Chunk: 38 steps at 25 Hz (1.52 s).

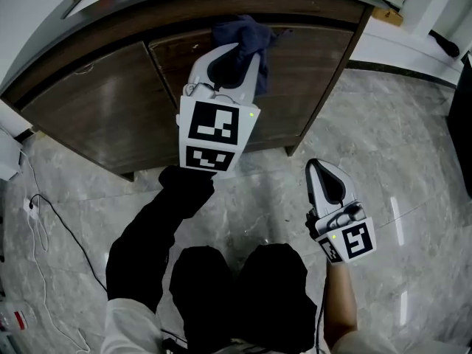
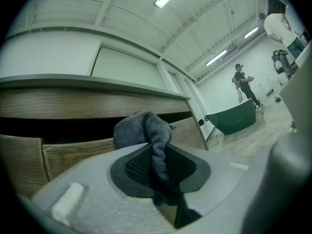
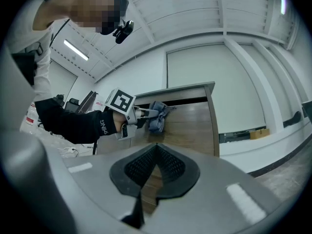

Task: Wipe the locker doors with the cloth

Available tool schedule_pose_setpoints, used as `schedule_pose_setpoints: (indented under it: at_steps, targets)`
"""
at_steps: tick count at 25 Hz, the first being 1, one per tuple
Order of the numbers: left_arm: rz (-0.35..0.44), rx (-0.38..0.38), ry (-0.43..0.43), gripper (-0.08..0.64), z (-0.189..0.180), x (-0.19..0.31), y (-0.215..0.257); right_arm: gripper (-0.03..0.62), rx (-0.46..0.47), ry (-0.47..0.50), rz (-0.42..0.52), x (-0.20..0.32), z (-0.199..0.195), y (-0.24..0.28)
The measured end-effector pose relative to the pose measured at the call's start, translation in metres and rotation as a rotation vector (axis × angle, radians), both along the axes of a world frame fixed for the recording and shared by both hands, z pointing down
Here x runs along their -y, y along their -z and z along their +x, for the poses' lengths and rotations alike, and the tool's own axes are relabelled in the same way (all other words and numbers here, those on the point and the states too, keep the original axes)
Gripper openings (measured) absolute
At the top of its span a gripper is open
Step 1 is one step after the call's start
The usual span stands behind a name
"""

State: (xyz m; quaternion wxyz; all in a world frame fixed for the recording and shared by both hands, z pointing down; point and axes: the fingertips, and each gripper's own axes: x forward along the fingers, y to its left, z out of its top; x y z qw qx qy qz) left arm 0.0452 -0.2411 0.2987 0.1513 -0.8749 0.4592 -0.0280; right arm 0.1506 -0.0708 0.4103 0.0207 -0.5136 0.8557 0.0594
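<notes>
Top centre, the left tool (image 1: 234, 59), clamped on the cloth (image 1: 247, 34), holds it at the upper edge of the locker door (image 1: 310, 80), whose wood spreads below and right, while the right tool (image 1: 317, 169), closed on nothing, hangs lower right, well apart.

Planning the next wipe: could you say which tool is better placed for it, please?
Left: the left tool holds the cloth at the locker door; the right tool hangs back, shut and empty.
</notes>
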Motion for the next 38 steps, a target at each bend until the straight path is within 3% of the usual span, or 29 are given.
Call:
schedule_pose_setpoints:
  at_steps: [11, 19, 38]
  targets:
    - [0.030, 0.014, 0.107, 0.080, -0.113, -0.008, 0.001, 0.005, -0.012, 0.067, 0.013, 0.009, -0.053, 0.003]
    - [0.022, 0.015, 0.156, 0.078, -0.167, -0.010, 0.000, 0.005, -0.031, 0.102, 0.018, 0.010, -0.083, 0.004]
    - [0.057, -0.093, 0.374, 0.080, -0.352, -0.029, 0.001, 0.005, -0.056, 0.144, 0.027, 0.005, -0.121, 0.007]
